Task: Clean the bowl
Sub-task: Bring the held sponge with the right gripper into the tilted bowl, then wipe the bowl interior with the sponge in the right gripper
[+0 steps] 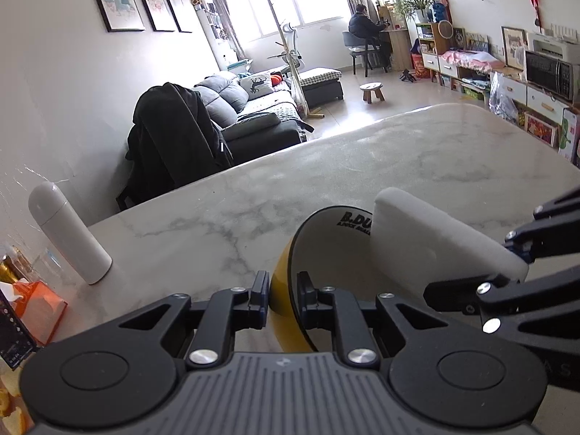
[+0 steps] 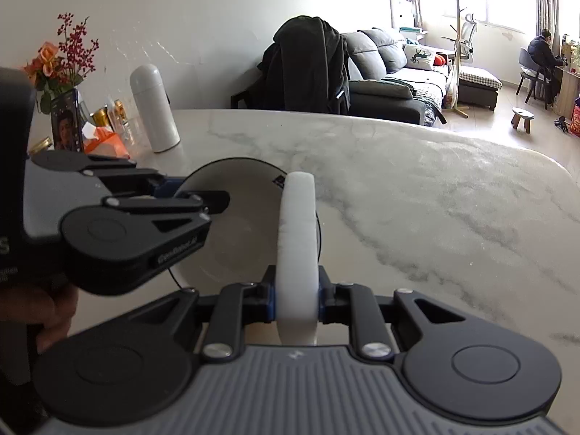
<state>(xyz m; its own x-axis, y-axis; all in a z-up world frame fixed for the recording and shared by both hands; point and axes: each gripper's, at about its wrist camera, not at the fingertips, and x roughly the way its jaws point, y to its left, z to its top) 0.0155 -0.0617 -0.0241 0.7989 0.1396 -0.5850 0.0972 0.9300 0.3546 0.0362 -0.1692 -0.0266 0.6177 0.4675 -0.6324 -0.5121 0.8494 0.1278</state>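
White flask (image 1: pixel 69 232) beside bowl (image 1: pixel 290 290)

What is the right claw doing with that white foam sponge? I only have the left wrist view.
Observer: The right claw is shut on the white foam sponge, pinching its near end.
Operator: How does the sponge sit in the bowl?
Observer: Edge-on inside the yellow round bowl, its far end at the rim beside the black print.
Operator: Any dirt on the bowl's floor?
Observer: The floor looks plain white; I see no residue.
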